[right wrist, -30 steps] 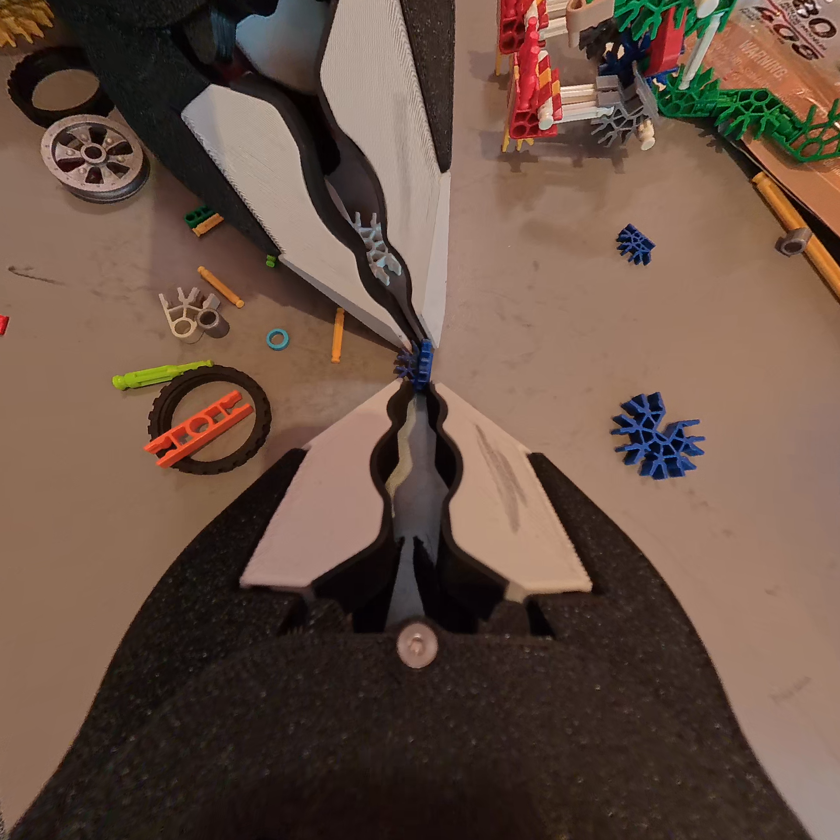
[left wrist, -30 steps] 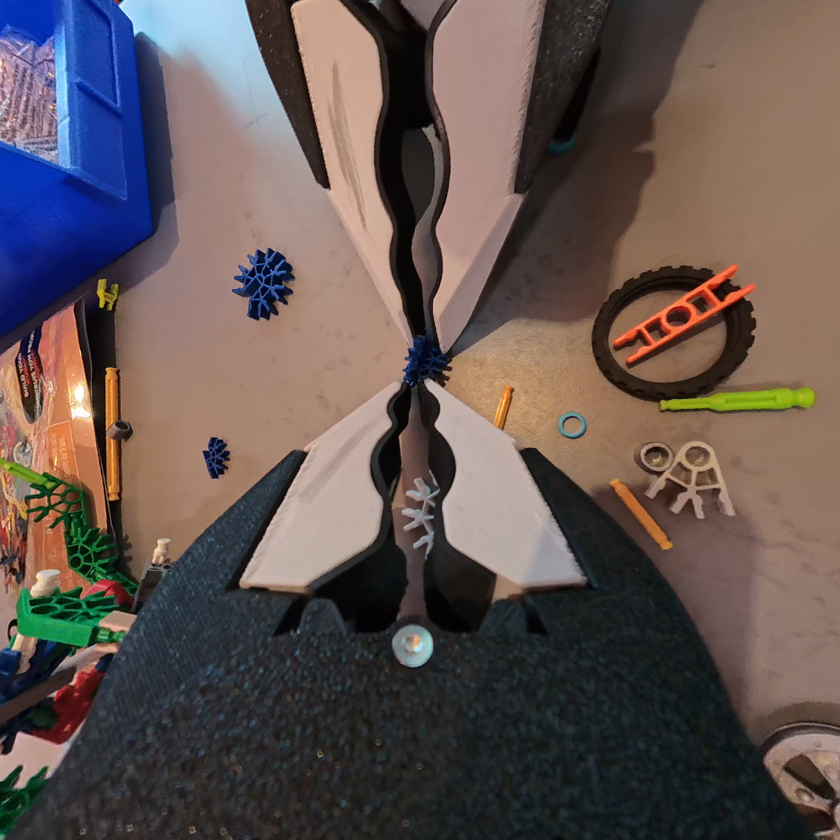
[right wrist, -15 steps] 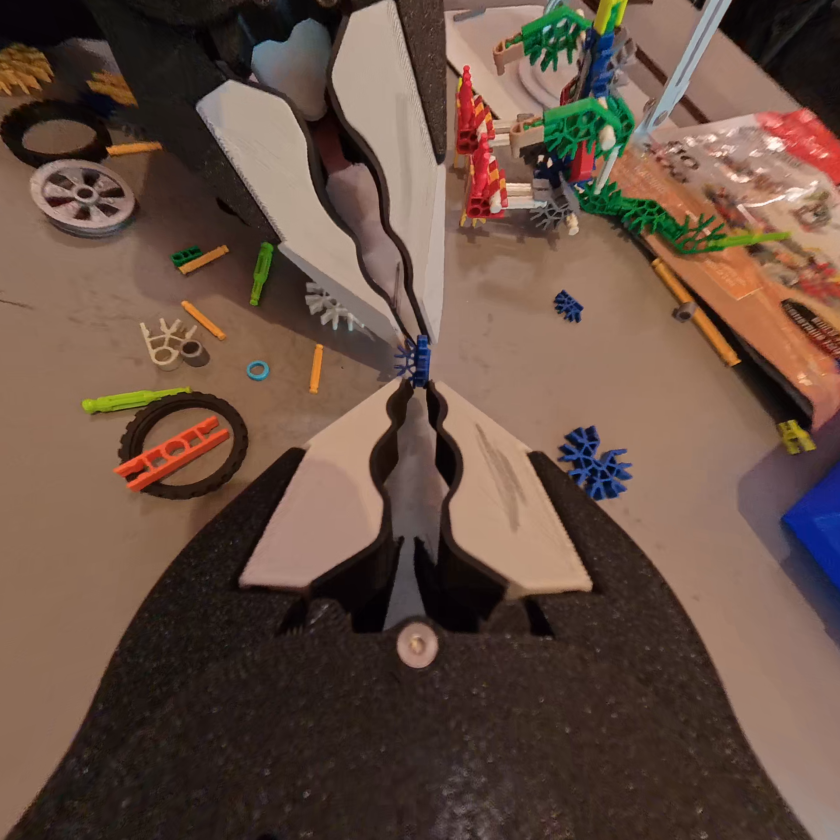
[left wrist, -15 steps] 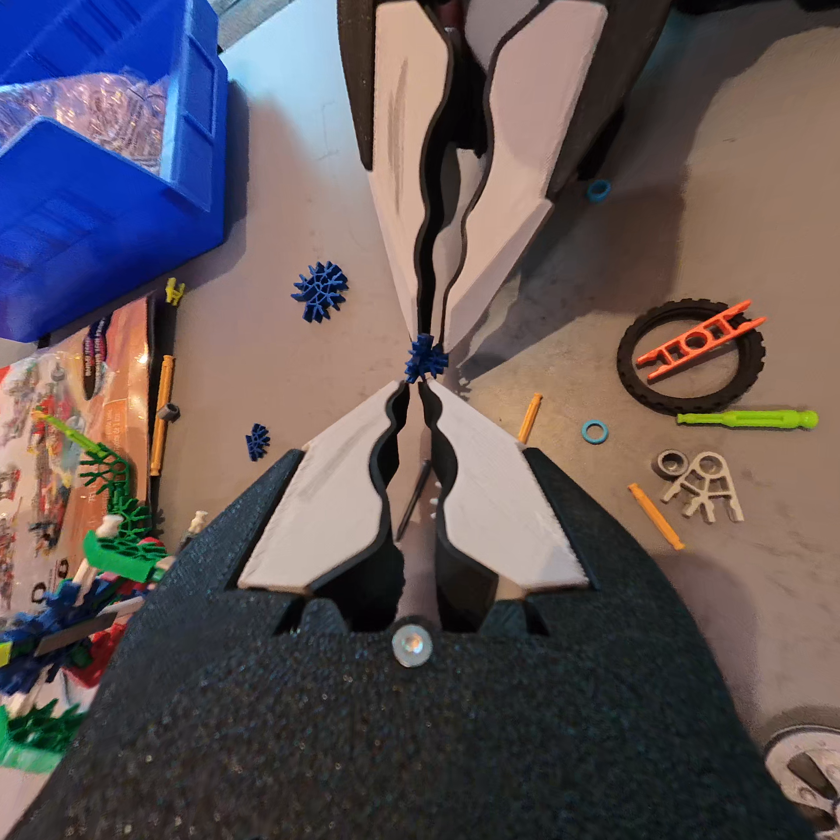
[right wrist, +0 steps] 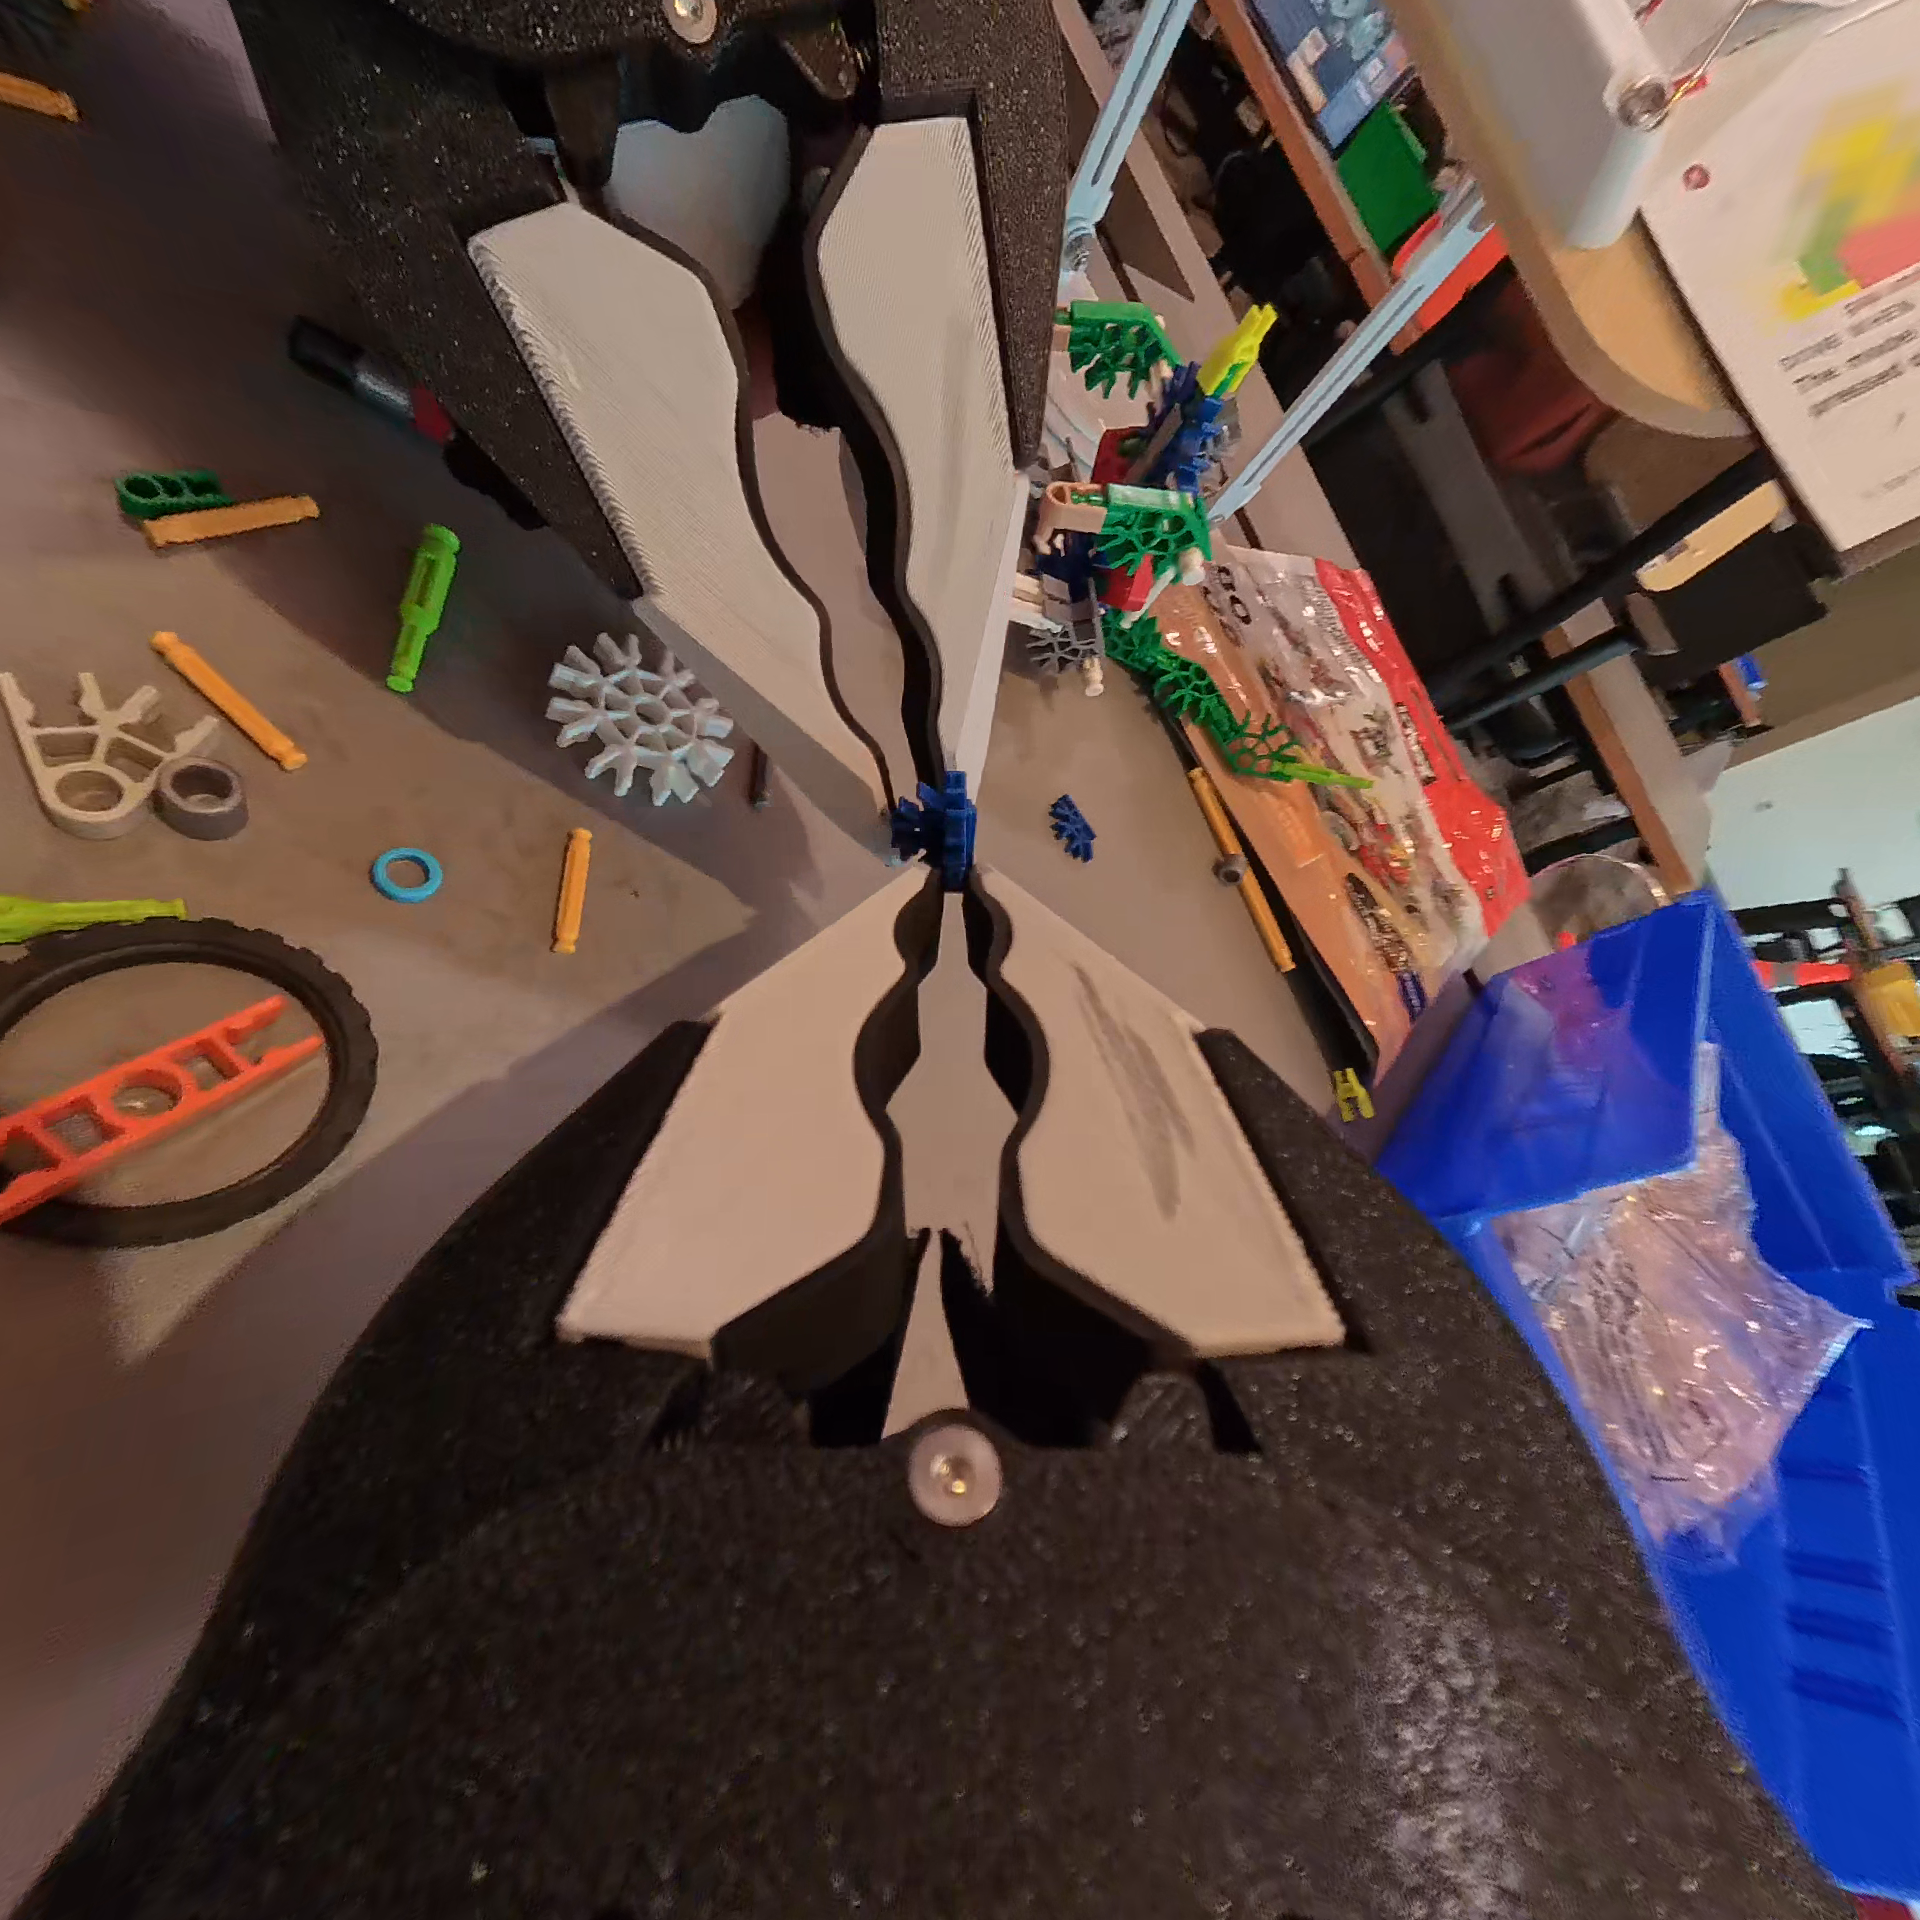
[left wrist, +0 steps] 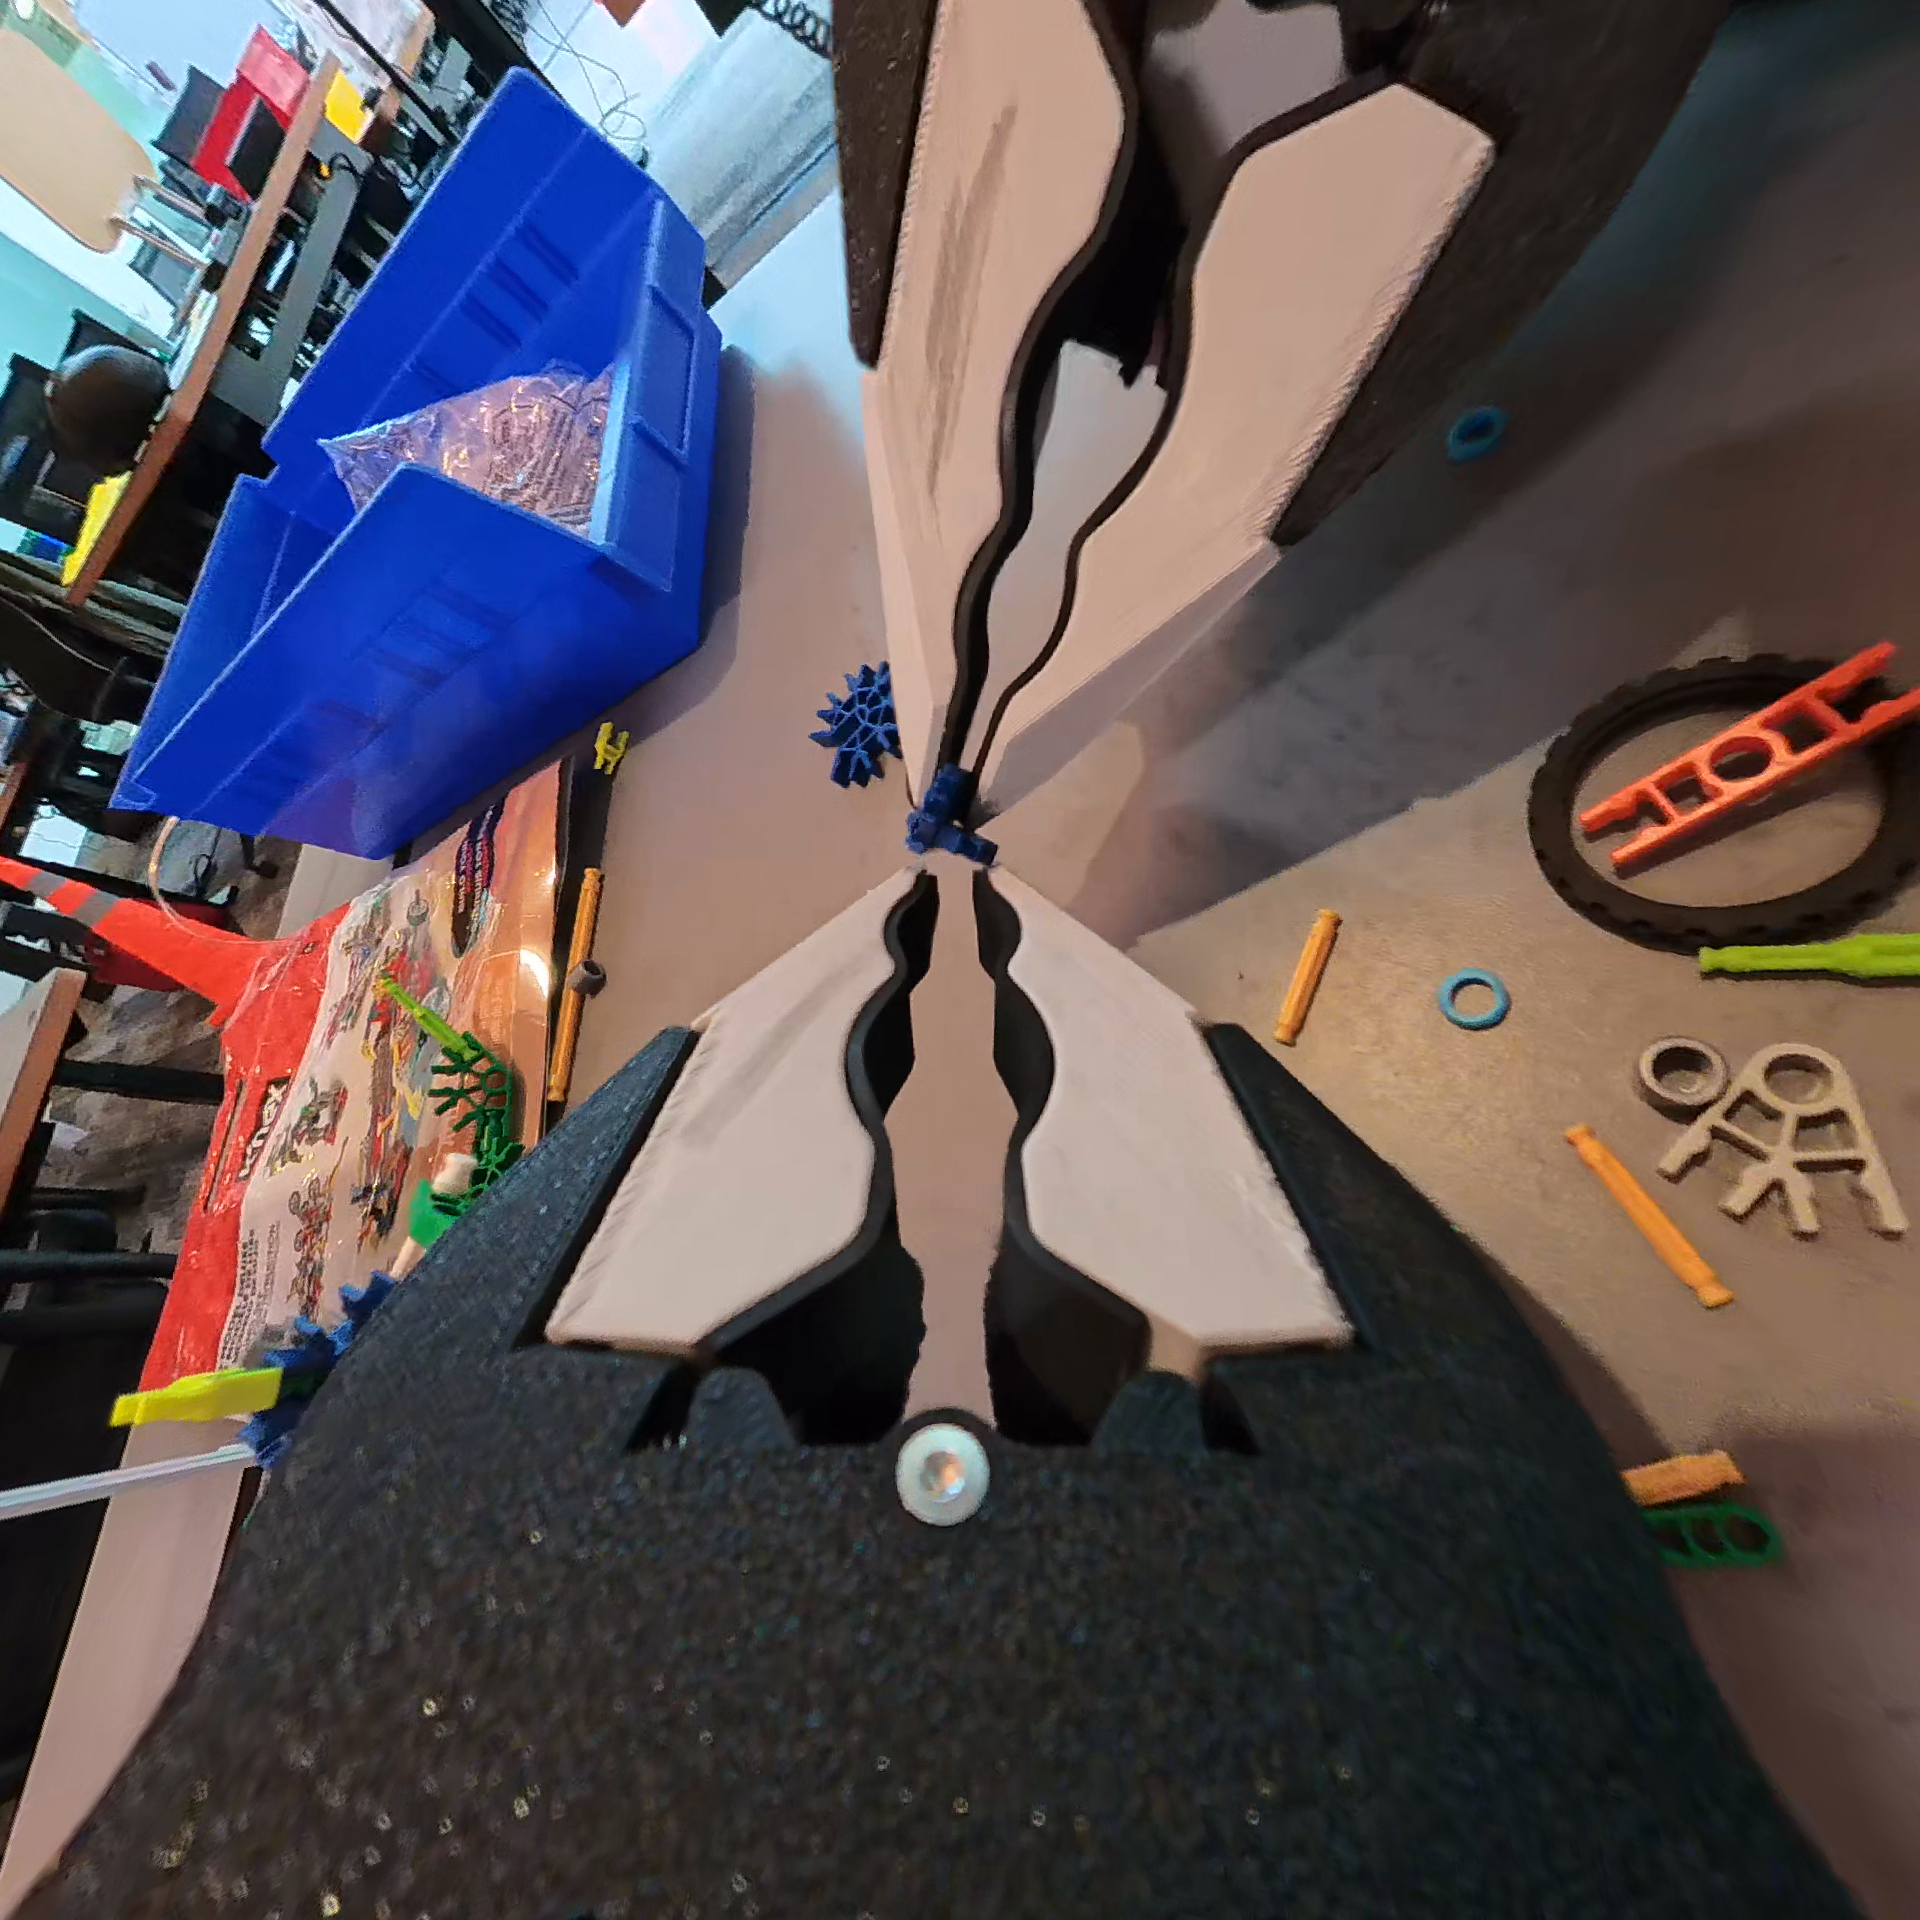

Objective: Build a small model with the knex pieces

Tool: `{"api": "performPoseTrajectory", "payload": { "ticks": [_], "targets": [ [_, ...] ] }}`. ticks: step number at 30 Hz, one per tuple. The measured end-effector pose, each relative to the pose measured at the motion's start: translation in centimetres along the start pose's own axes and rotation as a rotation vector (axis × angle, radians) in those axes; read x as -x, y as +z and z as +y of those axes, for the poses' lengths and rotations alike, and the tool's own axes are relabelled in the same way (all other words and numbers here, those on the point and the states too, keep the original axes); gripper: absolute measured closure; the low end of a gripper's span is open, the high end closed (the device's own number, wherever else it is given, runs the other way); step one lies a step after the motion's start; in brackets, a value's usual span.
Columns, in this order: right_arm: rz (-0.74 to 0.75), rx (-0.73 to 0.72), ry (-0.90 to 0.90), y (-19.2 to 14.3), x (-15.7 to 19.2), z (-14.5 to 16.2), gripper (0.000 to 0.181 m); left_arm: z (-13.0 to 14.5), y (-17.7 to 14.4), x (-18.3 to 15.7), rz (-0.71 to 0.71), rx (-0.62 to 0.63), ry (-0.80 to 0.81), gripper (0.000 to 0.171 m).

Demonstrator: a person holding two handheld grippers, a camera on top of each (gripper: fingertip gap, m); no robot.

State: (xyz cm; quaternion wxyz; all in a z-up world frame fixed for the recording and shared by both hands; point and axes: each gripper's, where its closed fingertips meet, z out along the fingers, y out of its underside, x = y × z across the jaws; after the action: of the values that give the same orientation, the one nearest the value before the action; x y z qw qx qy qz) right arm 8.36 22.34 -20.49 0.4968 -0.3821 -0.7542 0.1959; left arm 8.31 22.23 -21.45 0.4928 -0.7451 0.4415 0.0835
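A: Left gripper (left wrist: 948, 875)?

B: Jaws drawn narrow, pinching first blue connector (left wrist: 938, 831) at the very tips. Held clear above the table (left wrist: 1351, 717).

A: Right gripper (right wrist: 951, 883)?

B: Likewise narrow, clamped on second blue connector (right wrist: 956, 821), seen edge-on. Placed nose to nose with the left; seen head-on in the left wrist view.

A: Relation of the two pieces?

B: Touching, set crosswise to one another. Locked or merely pressed together: cannot tell.

A: Quality of hold?

B: Judged slender. Only the fingertips bearing on each piece, little purchase on either. Advised: firm squeeze on both, force straight along the shared line of the two tools, no twisting, wrists level. Any sideways load judged likely to flick a piece out.

A: Surroundings?

B: Loose blue connector (left wrist: 857, 727) on the table just beyond the tips. White snowflake connector (right wrist: 639, 732) lying near the left gripper's finger. Black tyre (left wrist: 1553, 862) ringing an orange piece (left wrist: 1745, 769), well apart to the side. Blue bin (left wrist: 416, 644) with clear wrapping inside, beside a printed bag (left wrist: 343, 1070). Part-built model (right wrist: 1138, 520) standing at the bag's far end
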Motion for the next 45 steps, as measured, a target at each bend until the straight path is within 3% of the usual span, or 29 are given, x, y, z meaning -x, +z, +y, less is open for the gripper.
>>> {"api": "performPoseTrajectory", "payload": {
  "ticks": [8,16,28,32,45],
  "targets": [
    [0.229,0.036,-0.179,0.0,-2.4,-0.5,0.178,-0.8,-0.3,1.4,-0.042,-0.065,-0.123,0.165],
    [0.341,0.024,-0.284,-0.3,-3.2,-1.5,0.178,-1.8,-0.7,2.4,-0.058,-0.144,-0.259,0.169],
    [0.249,-0.097,-0.116,-1.0,-2.8,-2.2,0.167,-1.9,-1.0,2.5,-0.03,-0.161,-0.278,0.171],
    [0.208,-0.132,-0.095,-1.2,-2.3,-2.6,0.172,-2.1,-1.3,2.1,-0.007,-0.144,-0.249,0.171],
    [0.07,-0.228,-0.061,-0.5,-0.1,-7.2,0.177,-1.3,-6.3,1.5,-0.082,-0.129,-0.224,0.17]
  ]
}}
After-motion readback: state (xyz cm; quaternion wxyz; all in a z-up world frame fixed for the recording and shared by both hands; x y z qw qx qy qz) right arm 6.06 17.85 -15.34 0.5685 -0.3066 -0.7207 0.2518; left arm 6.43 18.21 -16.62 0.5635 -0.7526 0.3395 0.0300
